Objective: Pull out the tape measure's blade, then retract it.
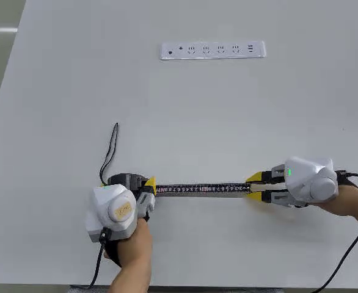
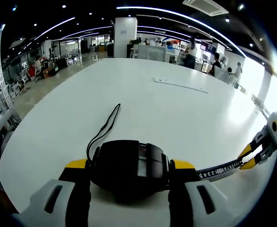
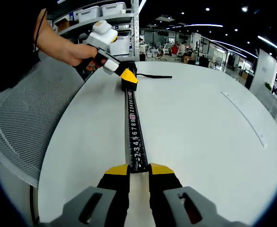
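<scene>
A black tape measure case [image 1: 127, 181] [image 2: 129, 163] lies on the white table [image 1: 185, 110], and my left gripper [image 1: 147, 187] [image 2: 129, 165] is shut on its sides. Its black wrist strap [image 1: 110, 149] [image 2: 104, 128] trails away across the table. The dark blade [image 1: 202, 188] [image 3: 134, 128] with white numbers runs out flat to the right. My right gripper [image 1: 255, 187] [image 3: 139, 169] is shut on the blade's end, yellow tips on either side. In the right gripper view the left gripper [image 3: 124, 72] and the case sit at the far end of the blade.
A white power strip [image 1: 213, 49] [image 2: 180, 85] lies at the far middle of the table. A grey mesh chair [image 3: 30, 123] stands beside the table's near edge. Black cables [image 1: 344, 262] hang from both grippers. People and desks fill the room beyond.
</scene>
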Demonstrator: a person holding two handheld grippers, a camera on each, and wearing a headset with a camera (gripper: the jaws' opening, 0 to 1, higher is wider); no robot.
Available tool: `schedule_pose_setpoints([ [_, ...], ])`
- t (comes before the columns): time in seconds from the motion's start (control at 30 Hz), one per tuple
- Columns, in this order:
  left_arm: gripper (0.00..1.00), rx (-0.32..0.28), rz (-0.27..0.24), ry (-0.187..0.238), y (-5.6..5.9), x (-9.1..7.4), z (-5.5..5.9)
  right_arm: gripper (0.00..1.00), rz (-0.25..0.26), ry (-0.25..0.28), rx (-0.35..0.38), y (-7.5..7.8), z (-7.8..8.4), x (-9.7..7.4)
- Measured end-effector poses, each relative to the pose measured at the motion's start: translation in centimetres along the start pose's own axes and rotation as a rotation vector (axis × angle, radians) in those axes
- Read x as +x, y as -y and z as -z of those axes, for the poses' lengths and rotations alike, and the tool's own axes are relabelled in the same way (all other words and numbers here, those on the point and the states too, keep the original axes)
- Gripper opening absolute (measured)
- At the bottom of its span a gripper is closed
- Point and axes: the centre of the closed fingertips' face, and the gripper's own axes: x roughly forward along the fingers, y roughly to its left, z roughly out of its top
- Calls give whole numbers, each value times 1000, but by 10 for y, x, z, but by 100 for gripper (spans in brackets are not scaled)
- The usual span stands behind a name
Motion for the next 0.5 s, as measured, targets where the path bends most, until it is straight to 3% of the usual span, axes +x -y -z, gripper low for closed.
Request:
schedule_pose_setpoints([
  [0.27,64,15,14,-14,0,1,1,14,-4,2,-4,-3,-2,-1],
  [0.5,64,30,15,-3,1,0,1,14,-4,3,-6,-4,-5,1],
])
